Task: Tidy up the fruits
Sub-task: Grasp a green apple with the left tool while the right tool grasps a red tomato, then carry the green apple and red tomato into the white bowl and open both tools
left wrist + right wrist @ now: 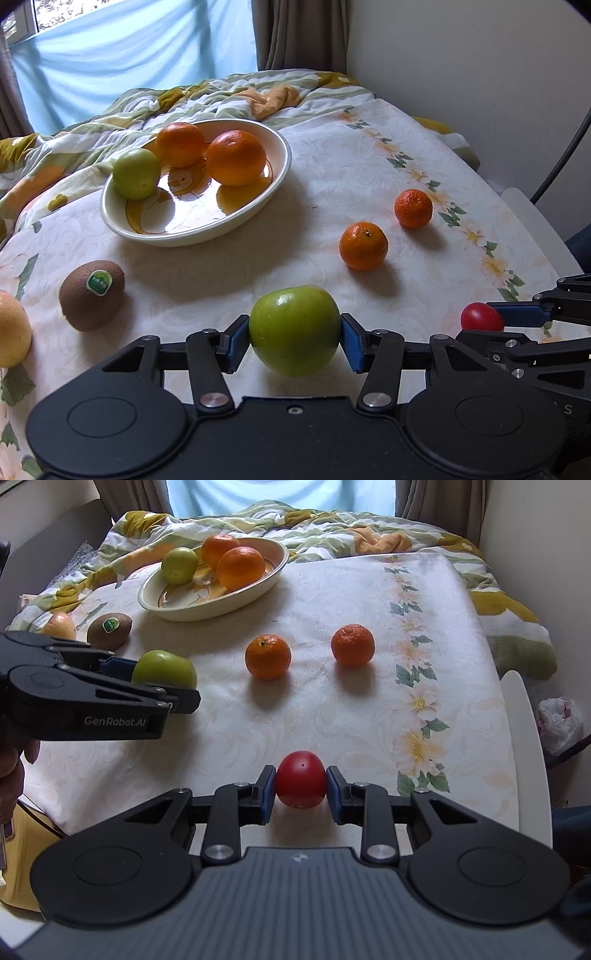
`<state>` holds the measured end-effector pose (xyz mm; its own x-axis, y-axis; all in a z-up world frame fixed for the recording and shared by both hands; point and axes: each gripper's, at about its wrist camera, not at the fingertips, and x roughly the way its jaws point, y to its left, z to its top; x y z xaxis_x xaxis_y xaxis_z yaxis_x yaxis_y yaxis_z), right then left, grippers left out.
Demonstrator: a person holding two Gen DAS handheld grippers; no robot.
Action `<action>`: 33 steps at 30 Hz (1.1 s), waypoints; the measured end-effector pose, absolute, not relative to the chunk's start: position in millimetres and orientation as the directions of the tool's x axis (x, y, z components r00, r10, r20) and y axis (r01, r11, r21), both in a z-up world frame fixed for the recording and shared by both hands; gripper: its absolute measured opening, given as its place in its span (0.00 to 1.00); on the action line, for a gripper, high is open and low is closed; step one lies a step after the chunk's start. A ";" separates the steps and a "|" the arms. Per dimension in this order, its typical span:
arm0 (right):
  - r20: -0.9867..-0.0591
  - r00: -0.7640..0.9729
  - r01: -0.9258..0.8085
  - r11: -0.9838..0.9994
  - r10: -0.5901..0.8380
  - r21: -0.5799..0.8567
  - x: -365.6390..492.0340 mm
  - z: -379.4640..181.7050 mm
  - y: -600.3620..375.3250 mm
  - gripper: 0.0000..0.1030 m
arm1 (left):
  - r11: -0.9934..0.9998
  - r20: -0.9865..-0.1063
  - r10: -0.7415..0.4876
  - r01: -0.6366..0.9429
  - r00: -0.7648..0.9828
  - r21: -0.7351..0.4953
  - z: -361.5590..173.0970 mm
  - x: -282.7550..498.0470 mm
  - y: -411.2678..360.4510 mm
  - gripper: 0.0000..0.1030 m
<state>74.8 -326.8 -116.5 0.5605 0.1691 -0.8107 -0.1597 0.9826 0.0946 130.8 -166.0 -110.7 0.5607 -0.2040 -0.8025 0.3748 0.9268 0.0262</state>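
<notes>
My left gripper (294,338) is shut on a green apple (294,329), near the table's front; it also shows in the right wrist view (164,669). My right gripper (300,788) is shut on a small red fruit (301,783), seen at the right of the left wrist view (481,316). A cream bowl (255,206) at the back left holds two oranges (235,157) and a green apple (136,172). Two mandarins (364,245) (413,208) lie loose on the cloth. A kiwi (92,295) and a yellowish fruit (11,328) lie at the left.
The table has a floral cloth (417,701). A crumpled quilt (332,528) lies behind the bowl. A white chair back (524,738) stands at the right edge. Wall and curtains are behind.
</notes>
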 end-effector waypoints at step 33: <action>-0.760 0.579 -0.309 0.942 0.295 0.130 134.2 -8.4 -314.5 0.43 | 0.997 -0.674 -0.070 0.080 0.735 -0.016 8.3 138.5 -107.6 0.54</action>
<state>134.2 -314.5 -8.3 0.5787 0.2951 -0.7603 -0.3093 0.9420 0.1303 138.5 -107.6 8.3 0.7354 -0.0697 -0.6741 0.0798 0.9967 -0.0160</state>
